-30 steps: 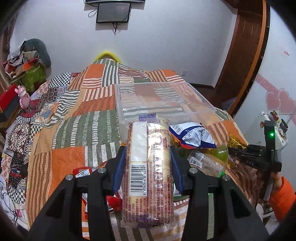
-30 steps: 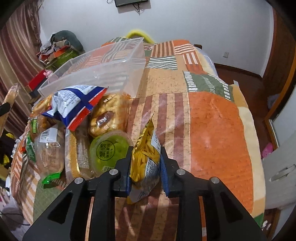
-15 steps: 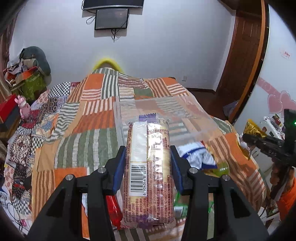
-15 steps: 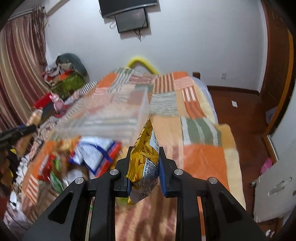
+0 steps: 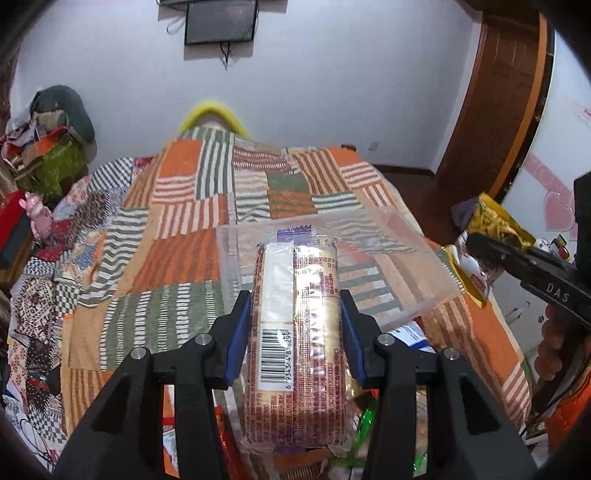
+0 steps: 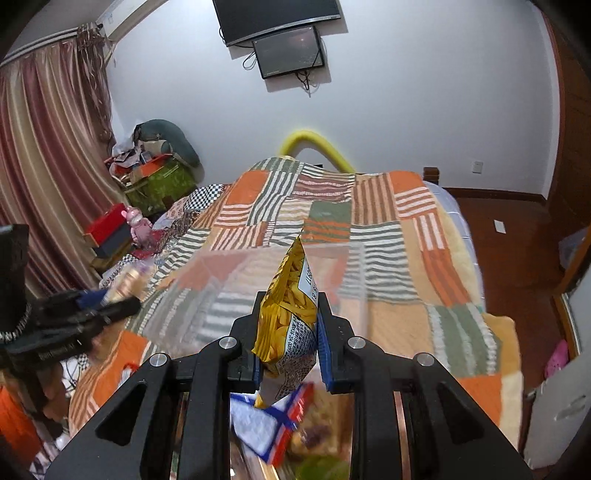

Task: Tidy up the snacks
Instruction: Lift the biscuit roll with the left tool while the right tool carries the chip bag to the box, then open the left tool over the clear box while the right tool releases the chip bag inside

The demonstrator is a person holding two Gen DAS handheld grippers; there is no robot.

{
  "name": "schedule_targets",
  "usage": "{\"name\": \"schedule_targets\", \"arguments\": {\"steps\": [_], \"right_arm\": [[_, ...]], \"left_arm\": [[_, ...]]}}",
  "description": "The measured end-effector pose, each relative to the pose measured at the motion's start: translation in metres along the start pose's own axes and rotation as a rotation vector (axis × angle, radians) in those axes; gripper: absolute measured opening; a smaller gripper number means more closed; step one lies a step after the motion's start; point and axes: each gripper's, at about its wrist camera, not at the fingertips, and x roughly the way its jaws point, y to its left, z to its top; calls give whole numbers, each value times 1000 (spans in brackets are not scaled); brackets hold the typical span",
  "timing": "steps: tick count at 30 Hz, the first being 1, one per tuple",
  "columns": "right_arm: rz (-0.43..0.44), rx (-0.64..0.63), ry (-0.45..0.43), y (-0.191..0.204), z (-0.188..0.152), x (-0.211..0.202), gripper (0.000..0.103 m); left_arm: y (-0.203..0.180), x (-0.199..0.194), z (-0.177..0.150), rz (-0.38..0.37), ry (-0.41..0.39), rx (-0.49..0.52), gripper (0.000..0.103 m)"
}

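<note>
My left gripper [image 5: 295, 314] is shut on a long cracker pack [image 5: 299, 332] with a barcode, held above the snack pile, just before the clear plastic bin [image 5: 391, 258] on the bed. My right gripper [image 6: 290, 321] is shut on a yellow chips bag [image 6: 291, 314], raised near the bin [image 6: 229, 291]. In the left wrist view the right gripper [image 5: 480, 247] and its bag [image 5: 491, 225] show at the right. In the right wrist view the left gripper [image 6: 110, 301] shows at the left. A blue-and-white snack bag [image 6: 266, 424] lies below.
The patchwork quilt [image 5: 177, 236] covers the bed. More snacks lie under the grippers [image 5: 369, 432]. A pink toy [image 5: 37, 214] and red box [image 6: 107, 229] sit at the left bedside. A wall screen [image 5: 221, 22] hangs behind. Wooden floor [image 6: 517, 251] lies to the right.
Both grippers have risen from the snack pile with their packs and moved toward the clear bin. The right gripper lifted the yellow bag off the quilt.
</note>
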Motion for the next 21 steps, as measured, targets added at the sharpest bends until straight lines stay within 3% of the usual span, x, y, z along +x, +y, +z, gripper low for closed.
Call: {"name": "schedule_targets", "arguments": {"steps": [12,18,21], "right_arm": [[-17,12,126,-2,0,69,21],[-44,6,150,-3,1,78,24],[-42,6,151,-2,3,76,34]], "left_arm": [[14,72,6,3,134,-7,45],[15,75,6,9,116,5,46],[14,70,7,14,102,14,46]]}}
